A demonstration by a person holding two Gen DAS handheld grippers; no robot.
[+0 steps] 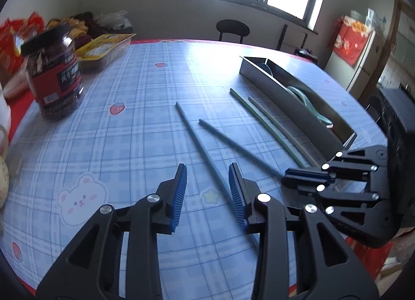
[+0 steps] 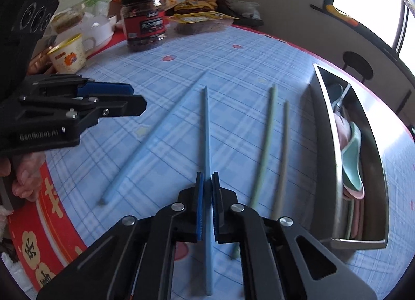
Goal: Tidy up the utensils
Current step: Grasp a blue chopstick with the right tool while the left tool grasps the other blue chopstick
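Two blue chopsticks (image 1: 207, 149) were seen on the counter (image 1: 145, 108) in the left wrist view, one lying between the released left tool (image 1: 207, 196). In the right wrist view, one blue chopstick (image 2: 206, 131) was pinched by the clenched right tool (image 2: 207, 204), beside the metal tray (image 2: 334, 144).

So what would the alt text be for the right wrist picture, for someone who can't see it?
The right hand-held gripper is shut on a blue chopstick lying on a checked tablecloth. Another blue chopstick and two green ones lie alongside, and a metal tray on the right holds spoons.
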